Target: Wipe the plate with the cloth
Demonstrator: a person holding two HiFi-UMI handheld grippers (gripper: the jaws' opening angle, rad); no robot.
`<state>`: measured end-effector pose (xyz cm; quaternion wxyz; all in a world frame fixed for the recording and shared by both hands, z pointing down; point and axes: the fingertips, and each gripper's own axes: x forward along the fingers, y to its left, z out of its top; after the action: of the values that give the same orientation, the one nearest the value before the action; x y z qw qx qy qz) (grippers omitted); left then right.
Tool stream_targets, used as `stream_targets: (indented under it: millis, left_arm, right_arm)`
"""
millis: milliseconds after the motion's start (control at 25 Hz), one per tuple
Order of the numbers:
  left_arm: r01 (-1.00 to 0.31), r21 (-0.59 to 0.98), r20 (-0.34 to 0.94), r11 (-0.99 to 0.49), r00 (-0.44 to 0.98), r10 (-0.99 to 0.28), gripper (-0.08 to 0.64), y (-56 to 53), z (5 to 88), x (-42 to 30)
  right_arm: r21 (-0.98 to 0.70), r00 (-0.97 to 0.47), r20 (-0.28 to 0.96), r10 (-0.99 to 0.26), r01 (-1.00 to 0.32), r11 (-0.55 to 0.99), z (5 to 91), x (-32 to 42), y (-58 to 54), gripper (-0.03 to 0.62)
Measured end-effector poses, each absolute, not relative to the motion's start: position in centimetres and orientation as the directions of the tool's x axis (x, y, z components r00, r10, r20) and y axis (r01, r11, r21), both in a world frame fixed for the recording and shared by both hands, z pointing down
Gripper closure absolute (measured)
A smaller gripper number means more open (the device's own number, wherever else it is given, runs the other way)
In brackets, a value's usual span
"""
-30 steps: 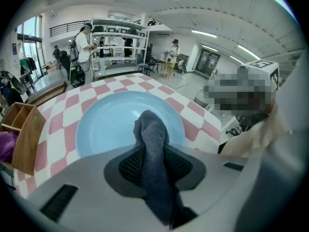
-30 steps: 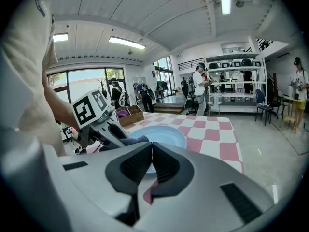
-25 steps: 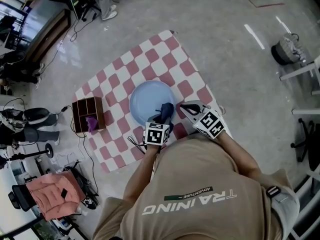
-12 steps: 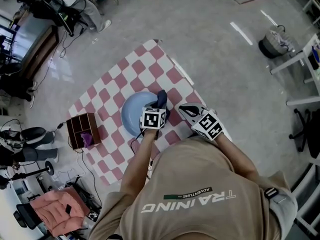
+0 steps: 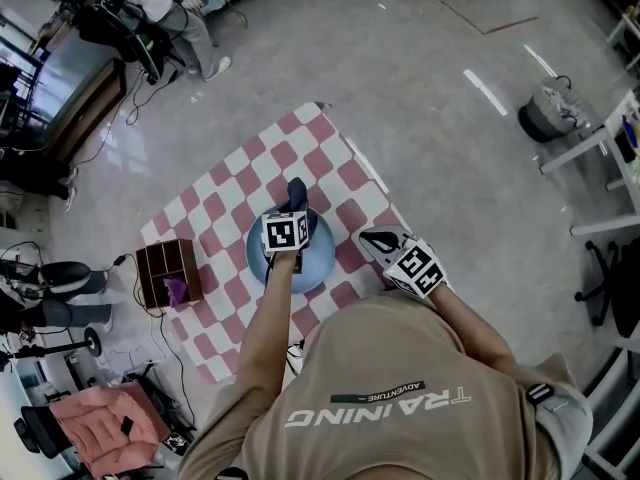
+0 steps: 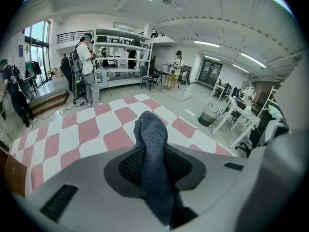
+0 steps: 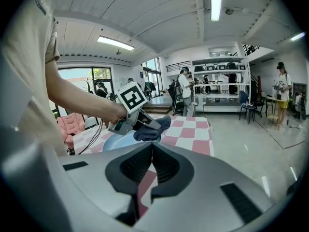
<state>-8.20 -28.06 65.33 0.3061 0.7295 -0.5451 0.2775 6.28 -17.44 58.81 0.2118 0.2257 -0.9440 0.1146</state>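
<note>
The left gripper [image 5: 294, 208] has its jaws closed on a dark blue-grey cloth [image 6: 151, 129]. The bunched fabric fills the gap between the ribbed black pads, and its rounded end sticks out past the fingertips. The right gripper [image 7: 150, 146] holds nothing: its two pads meet at the tips, with only a thin slit lower down.

In the head view the left gripper reaches out over a pale blue round plate [image 5: 318, 256], its marker cube above the plate's middle and the cloth's end pointing toward the far rim. From the right gripper view the cloth looks raised a little above the plate rather than pressed to it, though contact cannot be judged for sure. The right gripper sits just to the right of the plate, apart from it, pointing over the red-and-white checked mat [image 5: 225, 178] on which the plate lies.

The mat is spread on a glossy grey floor [image 5: 430, 98]. At its left edge stands a small brown wooden box with compartments [image 5: 160, 266], one of them holding something purple [image 5: 177, 290]. The person holding both grippers wears a beige T-shirt [image 5: 400, 408]
</note>
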Motion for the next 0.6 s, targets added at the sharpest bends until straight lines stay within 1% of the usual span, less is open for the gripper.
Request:
stream_targets:
  millis: [200,440,600]
  left_arm:
    - [-0.969,0.163,0.675,-0.185,0.247,-0.696,0.454,-27.6,62.7,-9.5]
    - [-0.979,0.139,0.565,-0.148,0.201,-0.800,0.454,-24.8,58.7,-11.7]
    - [-0.987,0.138,0.494,-0.080,0.139,-0.858,0.454,-21.5,56.6,-14.5]
  right_arm:
    - [-0.119,-0.812,0.458,-0.363,-0.460,0.880,58.8,5.9,-17.1,0.575]
    - [-0.113,-0.831,0.442,-0.339,-0.426,0.898,58.1,4.3,-16.5,0.575]
    - [-0.119,-0.843,0.455,-0.287,-0.377,0.918,58.5,2.4,-15.4,0.575]
